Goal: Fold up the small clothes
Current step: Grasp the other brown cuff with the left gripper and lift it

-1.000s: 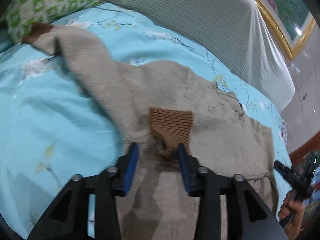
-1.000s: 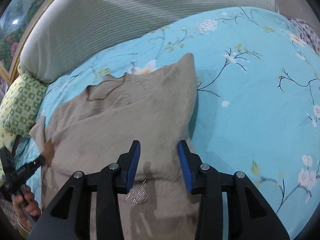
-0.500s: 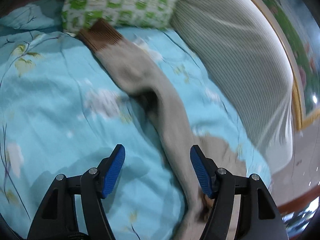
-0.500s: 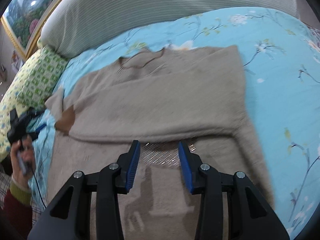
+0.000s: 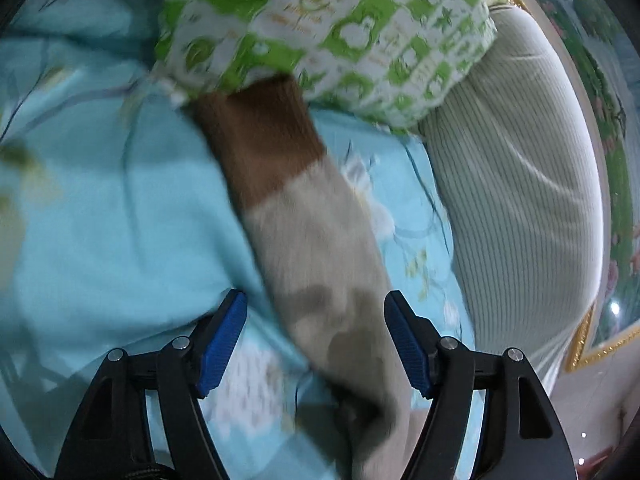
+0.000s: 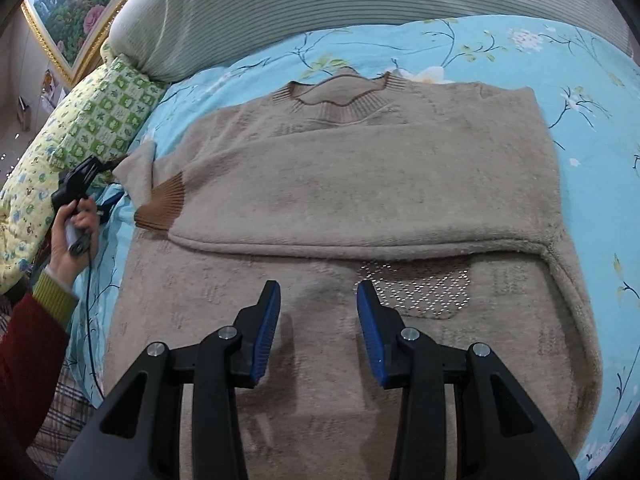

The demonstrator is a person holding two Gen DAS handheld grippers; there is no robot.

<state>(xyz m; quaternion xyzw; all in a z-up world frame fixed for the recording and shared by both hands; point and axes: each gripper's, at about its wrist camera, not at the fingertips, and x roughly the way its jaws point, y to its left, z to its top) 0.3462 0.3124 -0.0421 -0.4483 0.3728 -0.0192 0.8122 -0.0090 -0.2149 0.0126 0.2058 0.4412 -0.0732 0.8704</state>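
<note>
A beige knit sweater [image 6: 360,200] lies flat on the blue floral bedspread [image 6: 580,72]. One sleeve is folded across its chest, its brown cuff [image 6: 160,204] at the left edge. My right gripper [image 6: 318,328] is open and empty, just above the sweater's lower body. The other sleeve [image 5: 320,256] stretches out to the side, its brown cuff [image 5: 264,144] touching the green pillow [image 5: 332,28]. My left gripper [image 5: 316,340] is open, its jaws on either side of this sleeve, not closed on it. The left gripper also shows in the right wrist view [image 6: 80,180].
A striped grey bolster [image 6: 320,12] runs along the head of the bed. The green patterned pillow [image 6: 108,120] and a yellow one [image 6: 24,200] lie at the left. A gold-framed painting [image 6: 68,12] hangs behind.
My left gripper let go of the folded sleeve's cuff, opened and swung left to the outstretched sleeve. My right gripper drew back toward the hem, bringing the whole sweater into view.
</note>
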